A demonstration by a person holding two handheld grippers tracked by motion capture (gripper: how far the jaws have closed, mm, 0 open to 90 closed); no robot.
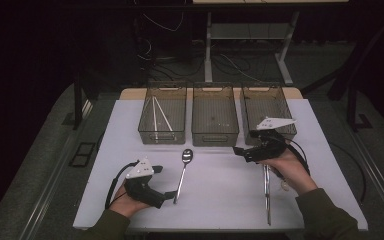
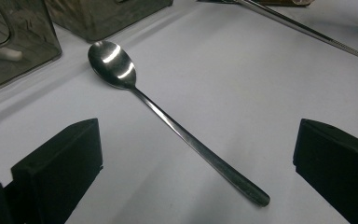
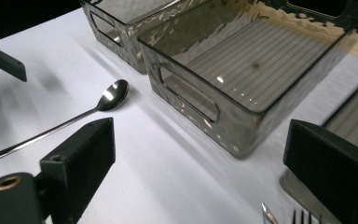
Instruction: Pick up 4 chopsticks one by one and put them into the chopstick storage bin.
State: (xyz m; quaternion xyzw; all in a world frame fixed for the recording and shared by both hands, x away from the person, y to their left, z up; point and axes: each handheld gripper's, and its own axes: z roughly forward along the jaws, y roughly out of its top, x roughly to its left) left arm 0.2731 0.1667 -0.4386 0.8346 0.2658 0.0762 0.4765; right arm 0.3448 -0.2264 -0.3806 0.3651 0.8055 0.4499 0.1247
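Observation:
A long steel spoon (image 1: 183, 172) lies on the white table (image 1: 220, 185), bowl toward the bins. My left gripper (image 1: 164, 182) is open, its jaws wide on either side of the spoon's handle end (image 2: 242, 184) without touching it. My right gripper (image 1: 243, 143) is open too, and points left in front of the middle bin (image 3: 242, 70). Under the right hand lie a fork (image 3: 303, 217) and other long cutlery (image 1: 267, 195). From the right gripper view the spoon (image 3: 74, 119) lies at the left, with a jaw of the left gripper (image 3: 2, 58) beyond it.
Three clear grey bins stand in a row at the table's back: the left bin (image 1: 162, 115) holds white chopsticks, and the right bin (image 1: 267, 107) is partly behind my right gripper. Past the table's far edge are table legs and cables on the floor.

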